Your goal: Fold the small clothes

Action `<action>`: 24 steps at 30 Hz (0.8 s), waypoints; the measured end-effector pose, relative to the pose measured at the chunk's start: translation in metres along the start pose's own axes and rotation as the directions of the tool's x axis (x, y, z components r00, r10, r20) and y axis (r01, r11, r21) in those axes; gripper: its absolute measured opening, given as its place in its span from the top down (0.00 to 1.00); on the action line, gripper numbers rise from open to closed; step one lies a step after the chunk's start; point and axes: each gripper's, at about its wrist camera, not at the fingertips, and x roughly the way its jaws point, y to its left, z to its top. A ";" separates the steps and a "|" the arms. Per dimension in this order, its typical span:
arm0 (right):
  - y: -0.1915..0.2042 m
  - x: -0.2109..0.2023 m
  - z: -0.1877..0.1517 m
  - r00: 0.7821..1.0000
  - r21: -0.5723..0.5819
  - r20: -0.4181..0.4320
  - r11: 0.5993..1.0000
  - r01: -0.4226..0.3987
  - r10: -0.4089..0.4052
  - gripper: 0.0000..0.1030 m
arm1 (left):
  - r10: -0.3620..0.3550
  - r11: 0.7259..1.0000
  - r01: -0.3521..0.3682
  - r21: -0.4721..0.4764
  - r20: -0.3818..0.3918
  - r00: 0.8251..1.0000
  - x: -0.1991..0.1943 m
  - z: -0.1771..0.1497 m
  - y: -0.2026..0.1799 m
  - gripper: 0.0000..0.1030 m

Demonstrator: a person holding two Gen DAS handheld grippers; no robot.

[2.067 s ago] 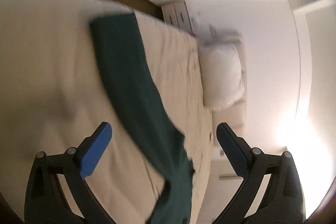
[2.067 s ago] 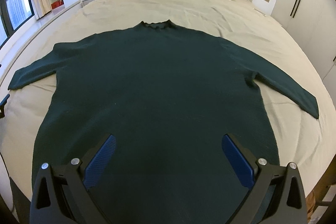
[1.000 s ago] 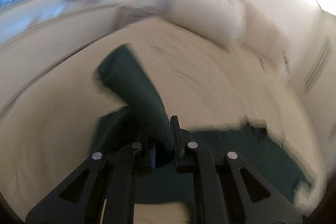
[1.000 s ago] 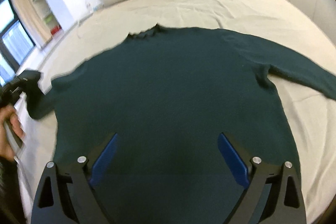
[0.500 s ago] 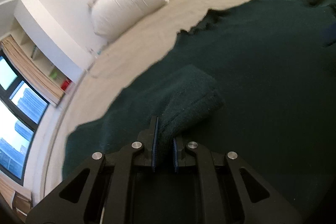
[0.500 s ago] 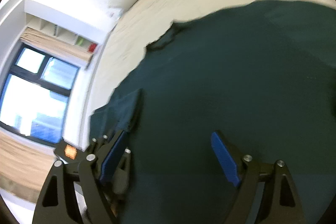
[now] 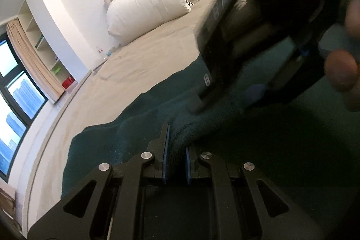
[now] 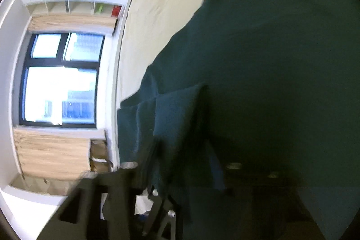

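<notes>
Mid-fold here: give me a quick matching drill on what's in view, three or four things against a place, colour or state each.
Things:
1. sweater sleeve
2. pillow
3. left tool
4. bedsheet

Descriptions:
A. white, propped against the headboard
B. beige, spread under the sweater
C. dark green, folded in over the sweater body
D. shut on fabric

Pairs: 1-C, 2-A, 3-D, 4-B
</notes>
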 end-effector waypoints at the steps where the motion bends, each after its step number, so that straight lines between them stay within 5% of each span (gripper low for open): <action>1: 0.002 0.000 0.002 1.000 -0.013 0.009 1.000 0.009 -0.009 0.87 | -0.013 1.000 0.013 -0.008 -0.007 1.000 0.000 0.000 0.002 0.89; 7: -0.003 -0.042 0.005 0.991 -0.040 0.094 0.995 0.095 -0.090 0.92 | -0.189 0.972 0.187 -0.144 -0.001 0.982 -0.023 -0.005 0.026 0.81; 11: -0.032 -0.089 0.006 0.968 0.000 0.184 0.985 0.175 -0.172 0.92 | -0.307 0.871 0.305 -0.384 0.059 0.950 -0.046 -0.023 0.078 0.81; 16: -0.068 -0.145 0.000 0.937 0.083 0.252 0.970 0.229 -0.243 0.92 | -0.277 0.723 0.253 -0.643 0.066 0.959 -0.041 -0.046 0.166 0.81; 20: -0.091 -0.167 -0.001 0.921 0.123 0.269 0.958 0.259 -0.283 0.92 | -0.226 0.691 0.195 -0.696 0.048 0.973 -0.029 -0.042 0.205 0.81; 24: -0.094 -0.167 0.002 0.904 0.142 0.289 0.948 0.286 -0.315 0.92 | -0.246 0.709 0.217 -0.671 0.052 0.968 -0.017 -0.020 0.207 0.81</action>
